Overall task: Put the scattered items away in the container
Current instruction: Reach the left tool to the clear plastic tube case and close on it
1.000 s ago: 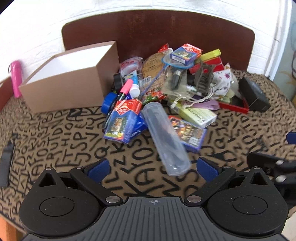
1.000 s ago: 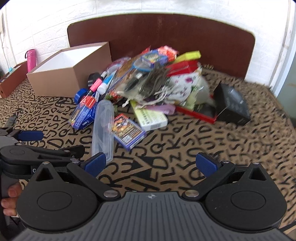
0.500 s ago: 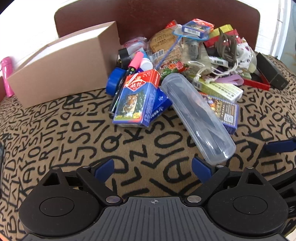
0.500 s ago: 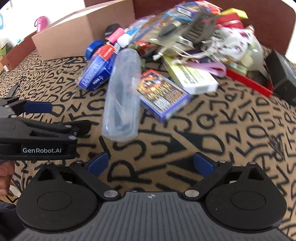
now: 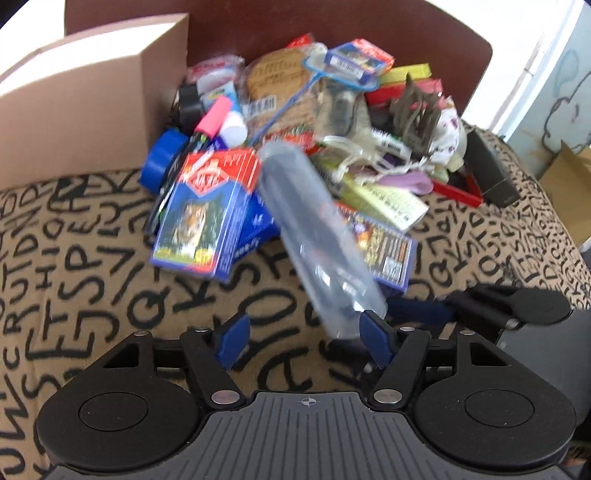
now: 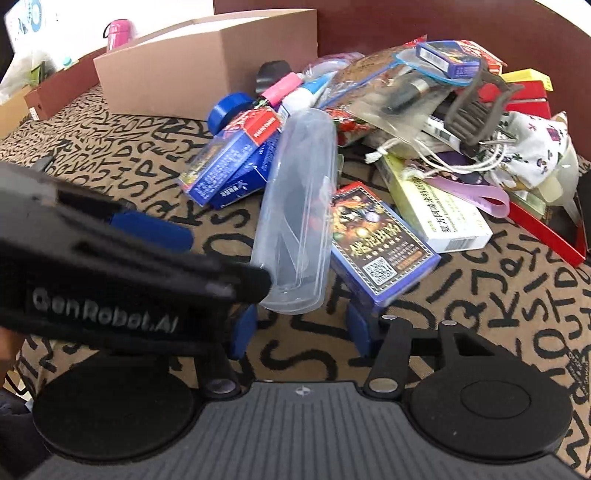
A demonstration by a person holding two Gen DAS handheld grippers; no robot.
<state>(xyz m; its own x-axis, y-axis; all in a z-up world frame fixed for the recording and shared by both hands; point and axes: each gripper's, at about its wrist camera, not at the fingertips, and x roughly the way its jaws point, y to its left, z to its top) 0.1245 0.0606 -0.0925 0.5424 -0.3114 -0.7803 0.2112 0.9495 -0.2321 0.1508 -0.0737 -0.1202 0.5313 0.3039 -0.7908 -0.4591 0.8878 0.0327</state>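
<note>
A clear plastic tube case [image 5: 317, 236] lies at the front of the pile, also seen in the right wrist view [image 6: 299, 210]. My left gripper [image 5: 304, 341] is open, its right finger beside the case's near end. My right gripper [image 6: 299, 332] is open just short of the case's near end; the left gripper's body crosses in front of it. A blue card box with a tiger [image 5: 207, 218] lies left of the case, a purple card box [image 6: 376, 243] right of it. The cardboard box [image 5: 85, 99] stands at the back left, also in the right wrist view [image 6: 207, 62].
The pile behind holds a blue tape roll [image 5: 162, 155], pink marker [image 5: 212, 114], white-green medicine box [image 6: 436, 210], floral pouch [image 6: 535, 147], red tray [image 6: 546, 229] and a black box [image 5: 491, 173]. A pink bottle [image 6: 118, 33] stands far left. The letter-print cloth [image 5: 74, 258] covers the table.
Both grippers moved forward and down toward the clear case. Their jaws have narrowed but remain open. The left gripper now crosses the right wrist view.
</note>
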